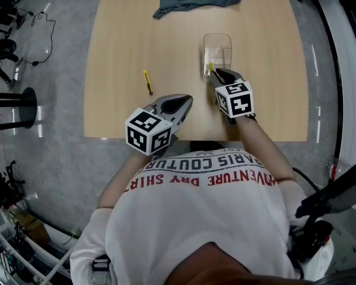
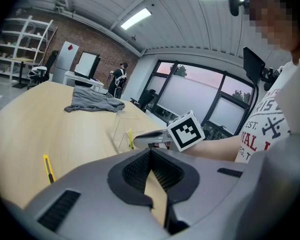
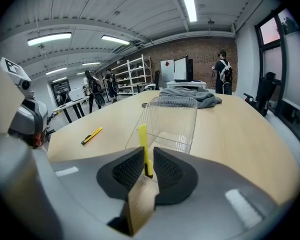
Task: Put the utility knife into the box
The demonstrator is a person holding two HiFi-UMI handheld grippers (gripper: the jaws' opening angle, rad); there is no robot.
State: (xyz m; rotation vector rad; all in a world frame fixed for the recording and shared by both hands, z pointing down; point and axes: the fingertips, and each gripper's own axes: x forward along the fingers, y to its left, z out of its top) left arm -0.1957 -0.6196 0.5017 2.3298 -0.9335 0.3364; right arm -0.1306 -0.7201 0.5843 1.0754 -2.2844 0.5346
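Fingers (image 3: 124, 170) of our right gripper (image 3: 146, 165) clamp the slim yellow utility knife (image 3: 142, 141) upright at the near rim of the clear ribbed plastic box (image 3: 175, 116). We should clear that rim, lower, then release. Our left gripper (image 2: 151, 154) is closed, empty.

Our white short-sleeved T-shirt (image 1: 213, 218) bears red lettering; grey left tongs (image 1: 186, 104) and right tongs (image 1: 214, 73) carry black-and-white marker cubes (image 1: 147, 131).

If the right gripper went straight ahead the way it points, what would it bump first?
Most likely the clear box, just ahead of the right gripper. The yellow utility knife in its fingers would probably touch its near wall first.
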